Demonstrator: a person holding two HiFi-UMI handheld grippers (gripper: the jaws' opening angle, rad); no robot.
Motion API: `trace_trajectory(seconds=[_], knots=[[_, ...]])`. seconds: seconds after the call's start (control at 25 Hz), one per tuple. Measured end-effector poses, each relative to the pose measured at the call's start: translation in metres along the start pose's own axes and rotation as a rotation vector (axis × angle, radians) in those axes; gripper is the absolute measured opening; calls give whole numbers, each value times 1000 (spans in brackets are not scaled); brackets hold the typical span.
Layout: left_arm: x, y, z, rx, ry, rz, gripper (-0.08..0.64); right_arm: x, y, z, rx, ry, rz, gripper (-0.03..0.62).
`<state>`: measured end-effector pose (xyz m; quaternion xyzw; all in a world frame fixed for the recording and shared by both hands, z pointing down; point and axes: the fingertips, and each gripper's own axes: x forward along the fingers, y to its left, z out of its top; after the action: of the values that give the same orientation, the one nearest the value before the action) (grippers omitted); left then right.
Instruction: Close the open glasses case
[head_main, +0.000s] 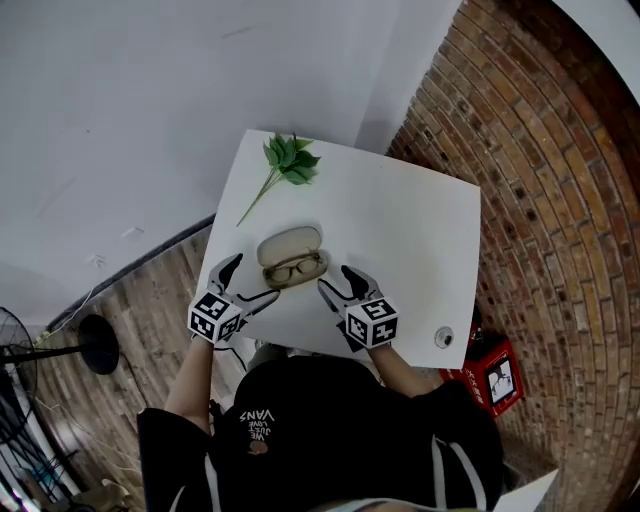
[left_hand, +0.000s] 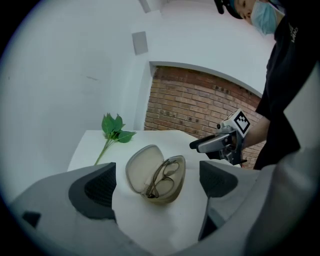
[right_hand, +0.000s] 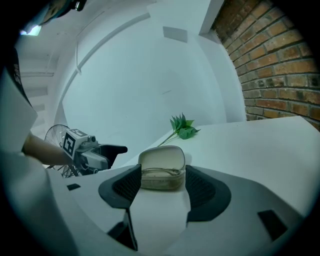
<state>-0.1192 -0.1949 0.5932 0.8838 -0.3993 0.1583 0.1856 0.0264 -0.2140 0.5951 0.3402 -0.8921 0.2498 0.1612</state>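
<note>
An open beige glasses case (head_main: 292, 256) lies near the front of the white table (head_main: 410, 230), its lid tipped back and a pair of glasses in its base. My left gripper (head_main: 250, 280) hovers at the case's left side, jaws wide apart and empty. From the right, my right gripper (head_main: 337, 279) points at the case, also open and empty. The left gripper view has the case (left_hand: 156, 172) just ahead of the left gripper (left_hand: 159, 192), with the right gripper (left_hand: 215, 144) beyond. In the right gripper view the case (right_hand: 161, 167) sits ahead of the right gripper (right_hand: 160, 187); the left gripper (right_hand: 100, 152) is at left.
A green leafy sprig (head_main: 285, 165) lies at the table's far corner. A small round object (head_main: 443, 337) sits near the table's front right corner. A red box (head_main: 497, 375) stands on the floor by the brick wall (head_main: 540, 180), and a fan (head_main: 20, 350) stands at far left.
</note>
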Motion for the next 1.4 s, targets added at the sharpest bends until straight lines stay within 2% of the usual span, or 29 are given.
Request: trace_trajectory(seconds=[0.28,0.52,0.76,1.12,1.4], knots=[[13,16,3,62,66,-195,521,19,2,-3,68,-22,-97,254],[26,18,-3,117,137,-355,525,35,0,-7,73,-23,-151,253],[38,11,-9,119,204,-494,556,41,-4,-13,102,-25,-176,252],[45,-6,-9,165,240,-589,563,38,-7,-28,122,6,-148,253],[37,-18,-6,199,224,-592,563,38,-8,-40,125,28,-136,255]])
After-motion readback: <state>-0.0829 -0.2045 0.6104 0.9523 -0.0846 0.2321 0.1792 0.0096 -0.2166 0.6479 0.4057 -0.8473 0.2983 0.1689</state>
